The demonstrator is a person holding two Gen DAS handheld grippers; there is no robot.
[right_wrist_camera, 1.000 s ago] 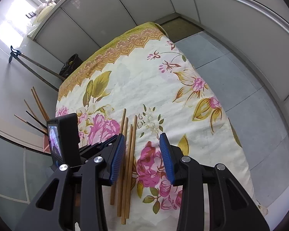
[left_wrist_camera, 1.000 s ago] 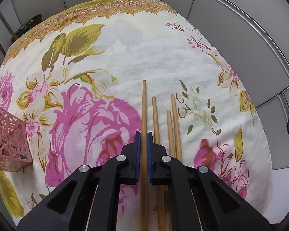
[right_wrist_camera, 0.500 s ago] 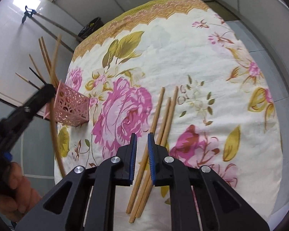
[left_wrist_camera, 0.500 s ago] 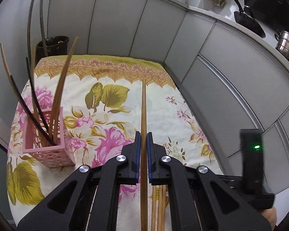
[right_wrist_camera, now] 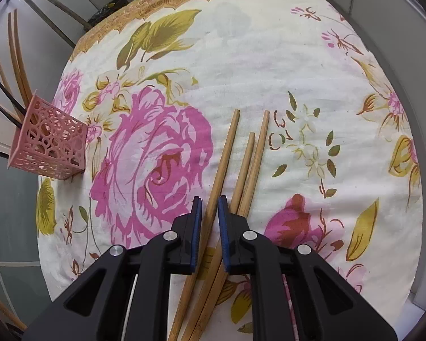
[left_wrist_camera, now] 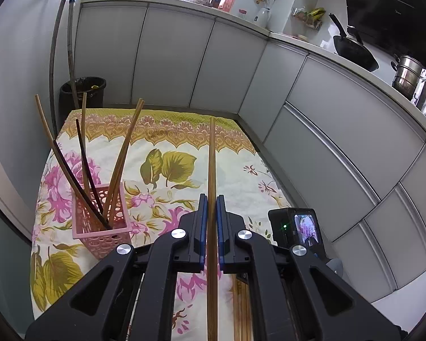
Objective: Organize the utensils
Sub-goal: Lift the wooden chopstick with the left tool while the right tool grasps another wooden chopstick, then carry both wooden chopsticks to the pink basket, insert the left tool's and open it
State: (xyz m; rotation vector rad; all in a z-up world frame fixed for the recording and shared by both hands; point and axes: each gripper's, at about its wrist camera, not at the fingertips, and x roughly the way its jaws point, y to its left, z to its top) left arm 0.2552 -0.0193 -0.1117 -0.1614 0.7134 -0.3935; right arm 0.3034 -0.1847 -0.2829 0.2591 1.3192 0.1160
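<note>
Left wrist, left gripper [left_wrist_camera: 210, 227] clamping slim (bamboo) chopstick [left_wrist_camera: 211, 170]

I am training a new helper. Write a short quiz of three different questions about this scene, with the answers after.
1. True or false: the left claw is shut on a chopstick.
2. How many chopsticks lie on the cloth in the right wrist view? A) one B) three C) six
3. Fill in: the chopsticks already sorted stand in the pink ____.

Key
1. True. The chopstick runs between the pads and is lifted off the cloth.
2. B. Three lie side by side; the right claw is around the leftmost one, not yet closed on it.
3. basket.
</note>
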